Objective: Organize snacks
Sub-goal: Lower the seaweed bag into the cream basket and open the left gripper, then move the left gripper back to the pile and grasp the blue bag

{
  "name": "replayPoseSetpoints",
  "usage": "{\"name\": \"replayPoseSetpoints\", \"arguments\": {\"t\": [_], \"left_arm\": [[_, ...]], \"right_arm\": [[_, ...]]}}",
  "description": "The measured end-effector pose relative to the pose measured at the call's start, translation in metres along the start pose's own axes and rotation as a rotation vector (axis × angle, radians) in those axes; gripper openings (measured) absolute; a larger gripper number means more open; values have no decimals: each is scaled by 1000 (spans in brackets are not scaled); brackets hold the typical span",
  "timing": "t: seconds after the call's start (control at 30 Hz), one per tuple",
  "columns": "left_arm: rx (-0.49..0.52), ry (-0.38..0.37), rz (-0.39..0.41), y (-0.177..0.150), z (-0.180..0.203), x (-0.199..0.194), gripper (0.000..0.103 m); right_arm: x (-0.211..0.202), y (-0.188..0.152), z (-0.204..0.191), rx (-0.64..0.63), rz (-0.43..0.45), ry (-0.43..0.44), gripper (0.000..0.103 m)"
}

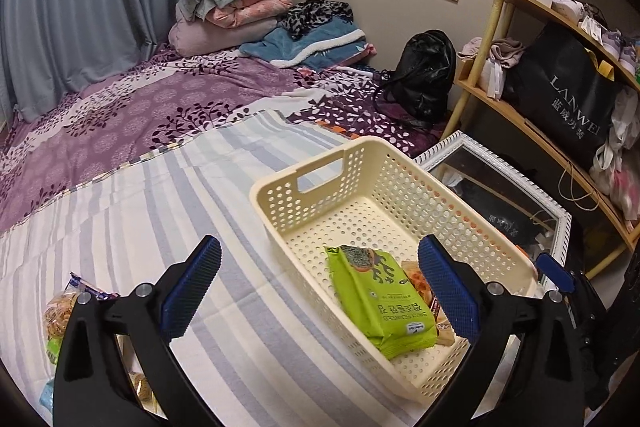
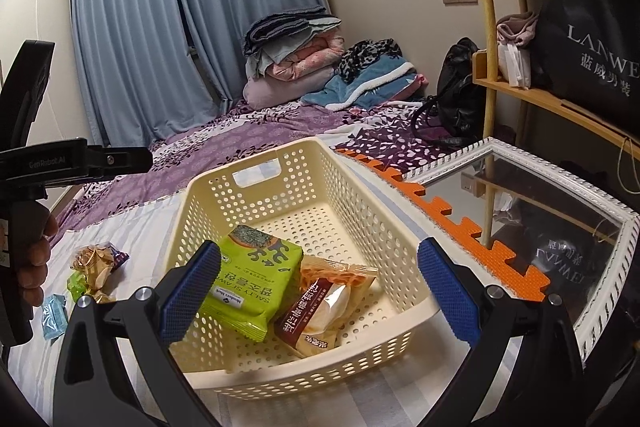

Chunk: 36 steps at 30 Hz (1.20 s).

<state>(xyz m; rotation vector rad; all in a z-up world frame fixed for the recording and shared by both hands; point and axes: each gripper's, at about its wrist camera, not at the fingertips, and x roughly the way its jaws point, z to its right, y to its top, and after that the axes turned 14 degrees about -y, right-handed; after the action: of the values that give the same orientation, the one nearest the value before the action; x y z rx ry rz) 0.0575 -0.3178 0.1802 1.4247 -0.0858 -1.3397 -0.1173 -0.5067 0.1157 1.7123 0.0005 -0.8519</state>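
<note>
A cream perforated basket (image 1: 320, 163) (image 2: 352, 187) sits on the striped sheet of the bed. Inside it lie a green seaweed snack pack (image 1: 380, 301) (image 2: 250, 281) and an orange-and-brown snack packet (image 2: 328, 307) (image 1: 420, 281) side by side. My left gripper (image 1: 320, 291) hovers wide open over the basket's near left corner, nothing between its fingers. My right gripper (image 2: 320, 291) stands open above the basket's near end, empty too. Loose snacks rest on the sheet left of the basket: a golden crinkled pack (image 2: 94, 263) (image 1: 60, 311), a small green one (image 2: 78, 285) and a pale blue one (image 2: 54, 313).
A white-framed mirror (image 2: 540, 223) (image 1: 500, 195) lies right of the basket beside an orange foam mat edge (image 2: 460, 227). Folded bedding (image 1: 236, 7) and a black bag (image 1: 424, 75) sit at the far end. A wooden shelf (image 1: 560, 47) stands at right. A hand (image 2: 34, 259) holds the left gripper.
</note>
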Motion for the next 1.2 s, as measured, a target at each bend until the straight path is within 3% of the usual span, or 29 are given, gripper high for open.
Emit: {"name": "replayPoseSetpoints", "arguments": {"t": [0.37,0.6,0.93,1.2], "left_arm": [[-30,53,34,-8,-21,-25,100],[-21,124,62,-20,-39,-49,100],[-122,186,103,-43,-94,-100,100],[-208,254,138,-70,-142,-148,100]], "right_arm": [[-14,7,-16,-12,31,14,98],[-25,10,-36,-32,52,49,98],[-39,13,-78,-93,68,115,98],[-48,8,-115,-128,62,109,98]]}}
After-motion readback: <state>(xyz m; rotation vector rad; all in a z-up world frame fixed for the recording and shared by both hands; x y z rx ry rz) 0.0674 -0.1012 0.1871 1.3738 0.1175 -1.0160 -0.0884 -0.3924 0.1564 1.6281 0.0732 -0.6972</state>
